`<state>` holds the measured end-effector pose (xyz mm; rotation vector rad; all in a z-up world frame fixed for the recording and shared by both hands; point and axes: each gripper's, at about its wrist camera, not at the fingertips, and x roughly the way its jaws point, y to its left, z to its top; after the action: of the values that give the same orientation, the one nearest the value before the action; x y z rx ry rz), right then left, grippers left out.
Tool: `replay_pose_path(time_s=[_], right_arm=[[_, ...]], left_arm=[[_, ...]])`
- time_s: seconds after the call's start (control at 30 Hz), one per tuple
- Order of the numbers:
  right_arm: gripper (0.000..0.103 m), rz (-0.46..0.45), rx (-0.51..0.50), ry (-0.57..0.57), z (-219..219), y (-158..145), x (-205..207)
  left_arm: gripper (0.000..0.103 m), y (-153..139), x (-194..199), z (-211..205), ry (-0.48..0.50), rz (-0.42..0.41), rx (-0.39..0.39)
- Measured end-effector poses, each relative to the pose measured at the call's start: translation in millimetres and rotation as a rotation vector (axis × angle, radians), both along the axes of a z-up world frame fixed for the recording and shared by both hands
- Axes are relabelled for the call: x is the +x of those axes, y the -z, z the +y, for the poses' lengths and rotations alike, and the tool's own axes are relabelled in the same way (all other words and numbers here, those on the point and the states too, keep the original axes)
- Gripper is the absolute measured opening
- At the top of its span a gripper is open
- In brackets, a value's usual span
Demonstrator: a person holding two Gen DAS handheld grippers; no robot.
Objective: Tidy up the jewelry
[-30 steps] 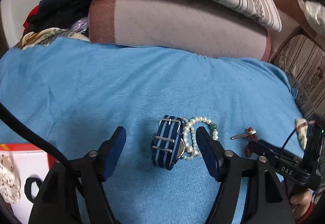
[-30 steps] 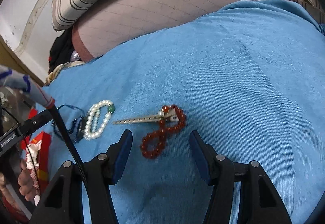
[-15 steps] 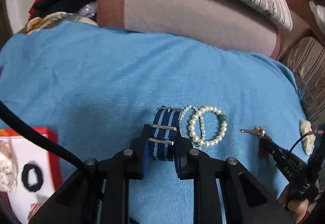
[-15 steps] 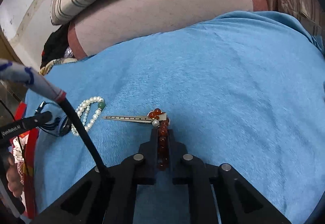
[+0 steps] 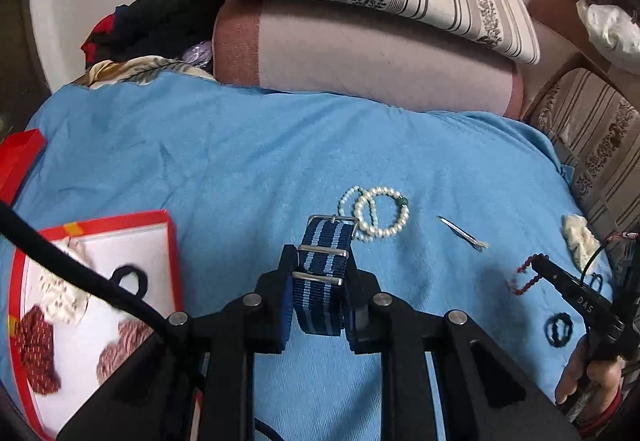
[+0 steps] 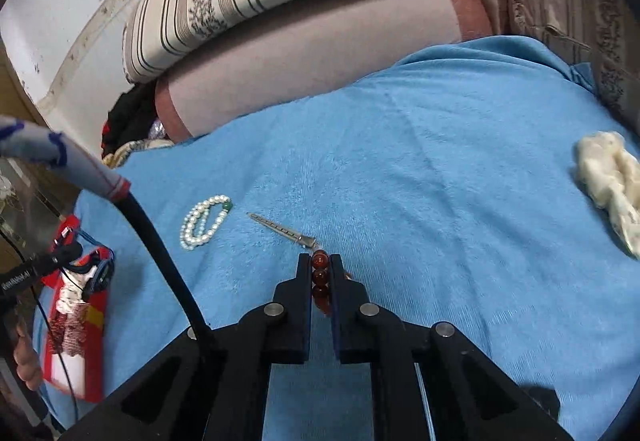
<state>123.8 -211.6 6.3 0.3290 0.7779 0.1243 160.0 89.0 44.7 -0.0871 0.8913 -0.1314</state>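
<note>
Left hand-held gripper (image 5: 319, 283) clamped on striped watch (image 5: 323, 273), just near pearl bracelet (image 5: 376, 212). Right hand-held gripper (image 6: 320, 277), lettered "DAS", pinches red bead bracelet (image 6: 321, 279) beside pearl bracelet; hairpin (image 6: 282, 229) between.

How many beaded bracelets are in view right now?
2. The pearl bracelet lies on the blue cloth, beside the metal clip. The red bead bracelet is clamped in the right gripper. Others could sit hidden in the red box.
</note>
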Motion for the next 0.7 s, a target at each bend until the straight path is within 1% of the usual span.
replay_pose_path(time_s=[0.17, 0.37, 0.57, 0.7], right_arm=[[0.008, -0.014, -0.002, -0.038, 10.5, -9.4, -22.0], [0.008, -0.035, -0.027, -0.106, 33.0, -19.9, -43.8], [0.008, -0.058, -0.051, -0.175, 61.8, -32.0, -58.5], [0.008, -0.071, -0.049, -0.212, 80.0, -39.2, -65.9]], left_arm=[[0.019, -10.4, -27.2, 7.1, -0.028, -0.011, -0.034], [0.019, -23.1, -72.5, 8.3, -0.052, -0.040, 0.030], [0.019, -30.3, -106.2, 26.4, -0.082, -0.045, 0.014], [0.019, -34.7, -126.3, 41.1, -0.103, -0.057, 0.023]])
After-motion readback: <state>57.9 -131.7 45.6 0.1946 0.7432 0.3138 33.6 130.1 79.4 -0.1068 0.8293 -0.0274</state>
